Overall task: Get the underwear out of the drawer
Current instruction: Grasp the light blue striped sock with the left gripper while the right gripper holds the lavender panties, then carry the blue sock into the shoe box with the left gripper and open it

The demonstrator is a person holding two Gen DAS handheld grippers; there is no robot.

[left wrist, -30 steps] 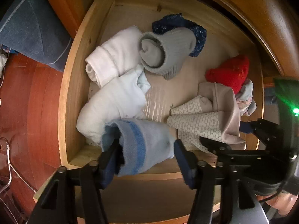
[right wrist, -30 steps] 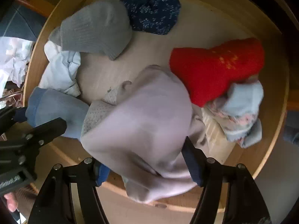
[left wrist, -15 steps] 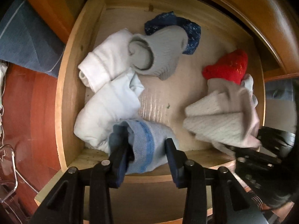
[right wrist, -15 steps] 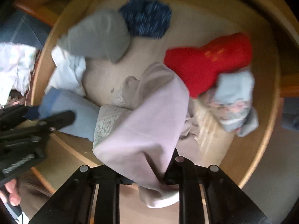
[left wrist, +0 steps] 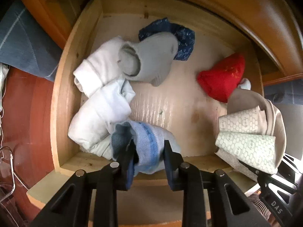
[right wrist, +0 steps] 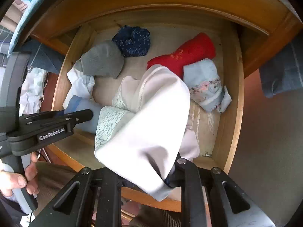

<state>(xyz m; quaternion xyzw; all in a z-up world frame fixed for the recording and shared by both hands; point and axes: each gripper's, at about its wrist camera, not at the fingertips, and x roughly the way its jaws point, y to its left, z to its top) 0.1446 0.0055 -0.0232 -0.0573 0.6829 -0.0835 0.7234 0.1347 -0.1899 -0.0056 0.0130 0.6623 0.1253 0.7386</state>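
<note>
The open wooden drawer (left wrist: 62, 102) holds rolled underwear and socks. My left gripper (left wrist: 148, 162) is shut on a light blue piece with a blue band (left wrist: 145, 147) at the drawer's front left; it also shows in the right wrist view (right wrist: 81, 106). My right gripper (right wrist: 144, 177) is shut on a pale beige piece with a honeycomb-print panel (right wrist: 144, 128) and holds it lifted above the drawer's front edge. That piece shows at the right of the left wrist view (left wrist: 250, 132).
In the drawer lie a white roll (left wrist: 96, 70), a pale white-blue bundle (left wrist: 102, 109), a grey roll (left wrist: 151, 64), a dark blue speckled piece (left wrist: 181, 36), a red piece (left wrist: 223, 75) and a floral light blue piece (right wrist: 206, 85). The cabinet frame (left wrist: 265, 28) overhangs the back.
Both grippers have closed on their pieces. The right one has lifted the beige piece up and toward the drawer's front; both cameras have pulled back from the drawer.
</note>
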